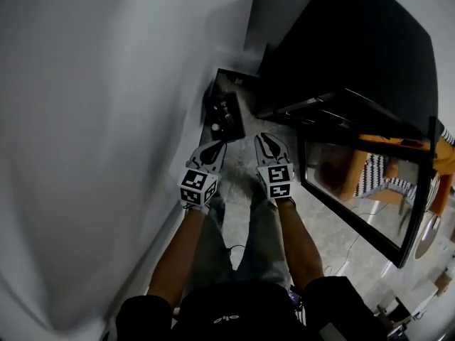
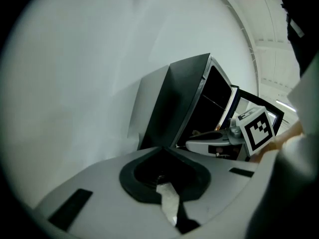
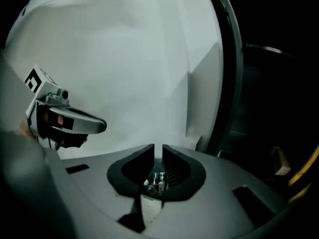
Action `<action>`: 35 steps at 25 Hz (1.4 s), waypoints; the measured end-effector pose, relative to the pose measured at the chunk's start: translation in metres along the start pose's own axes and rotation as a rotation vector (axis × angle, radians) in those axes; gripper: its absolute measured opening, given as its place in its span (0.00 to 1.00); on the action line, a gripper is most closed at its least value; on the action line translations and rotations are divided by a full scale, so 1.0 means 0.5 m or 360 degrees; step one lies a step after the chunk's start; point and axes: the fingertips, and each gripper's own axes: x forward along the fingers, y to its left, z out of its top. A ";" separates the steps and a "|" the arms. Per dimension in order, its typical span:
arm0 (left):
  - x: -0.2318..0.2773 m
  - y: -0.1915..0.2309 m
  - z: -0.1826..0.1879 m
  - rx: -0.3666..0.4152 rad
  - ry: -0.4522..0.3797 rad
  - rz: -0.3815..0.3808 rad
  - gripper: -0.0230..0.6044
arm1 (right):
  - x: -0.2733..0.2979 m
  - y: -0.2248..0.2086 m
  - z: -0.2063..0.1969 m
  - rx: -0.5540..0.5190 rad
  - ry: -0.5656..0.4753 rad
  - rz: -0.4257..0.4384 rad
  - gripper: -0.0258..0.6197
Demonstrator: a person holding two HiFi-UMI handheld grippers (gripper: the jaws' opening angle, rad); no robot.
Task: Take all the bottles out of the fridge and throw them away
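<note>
Looking steeply down through the head view, I have both grippers side by side at mid-frame, over the person's legs (image 1: 252, 240). My left gripper (image 1: 215, 146) has its jaws pressed together with nothing in them; in its own view the dark pads meet at the tips. My right gripper (image 1: 266, 139) has its jaws drawn near one another with a narrow slit left between them, and nothing is pinched there. Through the hollow behind that slit, in the right gripper view, I can make out a few small bottles (image 3: 156, 181) well below, lying in what looks to be the dark bin (image 1: 225, 111). That bin sits on the floor just above the grippers in the head view, against the white wall (image 1: 106, 119) that fills the left of the frame. The black fridge (image 1: 355, 41) takes up the upper right, its glass door (image 1: 359, 183) swung open toward the lower right. How many bottles lie in the bin I cannot tell, and the fridge's inside is too dark to read.
</note>
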 end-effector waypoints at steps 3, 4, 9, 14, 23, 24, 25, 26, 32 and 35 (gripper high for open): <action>-0.034 -0.070 0.076 0.0064 -0.0018 -0.0050 0.05 | -0.109 -0.021 0.079 0.0026 -0.0047 -0.0072 0.06; -0.039 -0.090 0.106 0.0102 -0.0027 -0.0072 0.05 | -0.141 -0.032 0.110 0.0032 -0.0074 -0.0097 0.05; -0.062 -0.188 0.271 0.0296 -0.0109 -0.0193 0.05 | -0.294 -0.086 0.253 0.0119 -0.0243 -0.0225 0.05; -0.125 -0.257 0.387 0.0280 -0.0207 -0.0188 0.05 | -0.436 -0.107 0.323 0.0221 -0.0336 -0.0316 0.05; -0.125 -0.359 0.528 0.0460 -0.0309 -0.0265 0.05 | -0.583 -0.211 0.405 0.0284 -0.0547 -0.0498 0.05; -0.122 -0.371 0.534 0.0471 -0.0315 -0.0277 0.05 | -0.594 -0.216 0.407 0.0288 -0.0561 -0.0510 0.05; -0.118 -0.384 0.540 0.0483 -0.0321 -0.0293 0.05 | -0.605 -0.220 0.408 0.0288 -0.0571 -0.0522 0.05; -0.113 -0.397 0.546 0.0494 -0.0327 -0.0309 0.05 | -0.615 -0.225 0.408 0.0287 -0.0578 -0.0533 0.05; -0.076 -0.471 0.583 0.0544 -0.0348 -0.0417 0.05 | -0.663 -0.262 0.397 0.0286 -0.0580 -0.0617 0.05; -0.056 -0.512 0.587 0.0564 -0.0352 -0.0473 0.05 | -0.695 -0.284 0.377 0.0297 -0.0571 -0.0676 0.05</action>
